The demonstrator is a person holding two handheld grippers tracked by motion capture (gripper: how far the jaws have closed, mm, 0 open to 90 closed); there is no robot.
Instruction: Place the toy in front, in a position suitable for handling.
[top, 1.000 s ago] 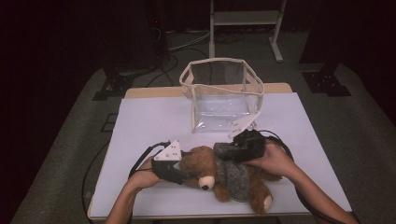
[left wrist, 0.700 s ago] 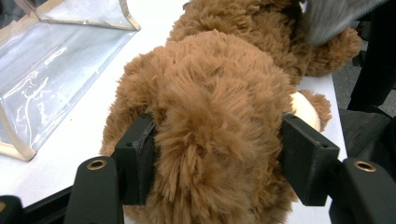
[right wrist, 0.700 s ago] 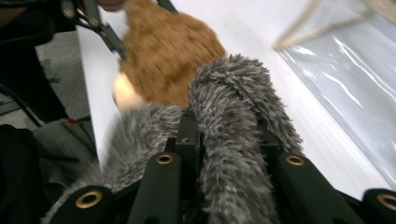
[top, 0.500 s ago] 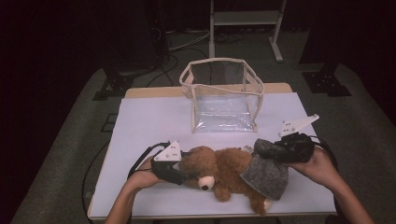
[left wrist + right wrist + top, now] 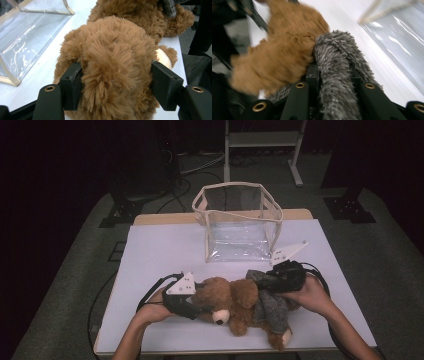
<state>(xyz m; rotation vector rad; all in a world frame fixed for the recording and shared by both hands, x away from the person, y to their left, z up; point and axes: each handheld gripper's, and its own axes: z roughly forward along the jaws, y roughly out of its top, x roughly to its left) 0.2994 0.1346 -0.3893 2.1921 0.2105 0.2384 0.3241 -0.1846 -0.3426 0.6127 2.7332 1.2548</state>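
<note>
**Both grippers on the bear**

A brown bear [image 5: 235,302] lay on its back on the white table [image 5: 160,250], near the person's edge, with its head towards the left and a grey garment [image 5: 270,305] wrapped over its lower body. The left gripper [image 5: 192,305] had its jaws around the bear's head; in the left gripper view the pads [image 5: 72,86] pressed into the fur [image 5: 112,65] on either side, and the jaws had just been easing slightly wider. The right gripper [image 5: 262,280] was clamped on a fold of the garment [image 5: 337,82], its jaws nearly together on the grey cloth, above the bear's middle. A clear bag [image 5: 240,222] stood open behind the bear, apart from it.
</note>
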